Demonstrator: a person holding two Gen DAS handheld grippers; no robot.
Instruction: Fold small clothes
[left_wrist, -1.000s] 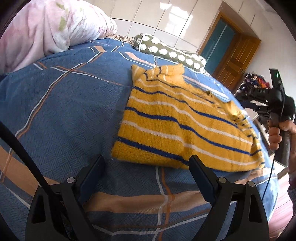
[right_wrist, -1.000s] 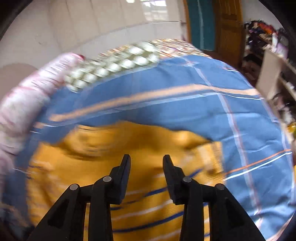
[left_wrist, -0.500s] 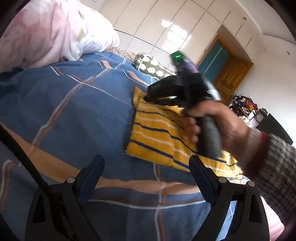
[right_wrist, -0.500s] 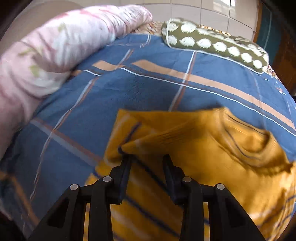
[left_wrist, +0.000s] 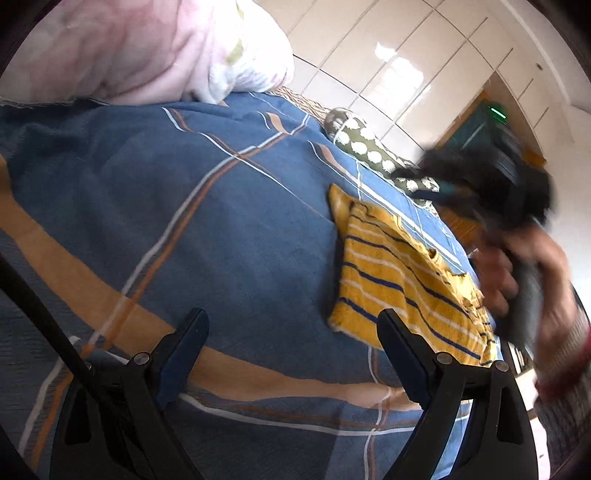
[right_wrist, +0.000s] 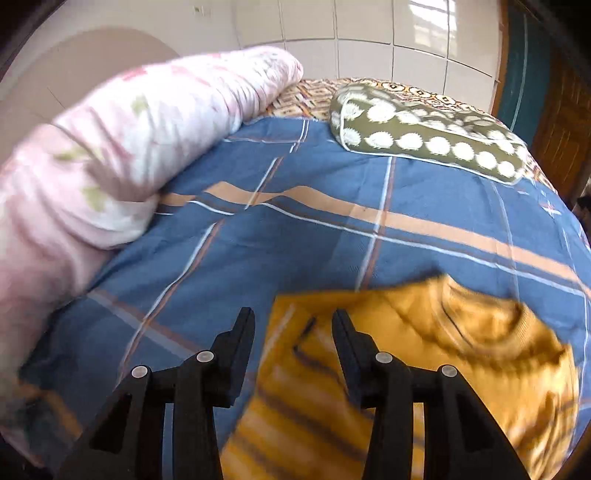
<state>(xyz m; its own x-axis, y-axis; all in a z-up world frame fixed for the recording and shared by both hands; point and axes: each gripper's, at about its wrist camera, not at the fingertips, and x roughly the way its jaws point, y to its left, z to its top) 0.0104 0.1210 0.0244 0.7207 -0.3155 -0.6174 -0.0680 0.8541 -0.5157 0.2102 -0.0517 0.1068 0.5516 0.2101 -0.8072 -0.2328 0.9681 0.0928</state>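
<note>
Yellow striped sweater (right_wrist: 424, 369) lies folded on blue plaid bedspread (right_wrist: 295, 229)
Right gripper (right_wrist: 293, 328) jaws just opening, released above its corner; left gripper (left_wrist: 291, 332) gapes empty beside it

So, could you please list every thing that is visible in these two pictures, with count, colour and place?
sweater: one, yellow with blue and white stripes, folded on the blanket.
blanket: one, blue plaid with tan and white lines, covering the bed.
quilt: one, pink floral, bunched along the bed's edge.
pillow: one, olive with white dots, at the far side.
door: one, brown wood, behind the bed.
left gripper: one, black, open above the blanket.
right gripper: one, black, just been opening, over the sweater's corner.
hand: one, holding the right gripper, blurred.
</note>
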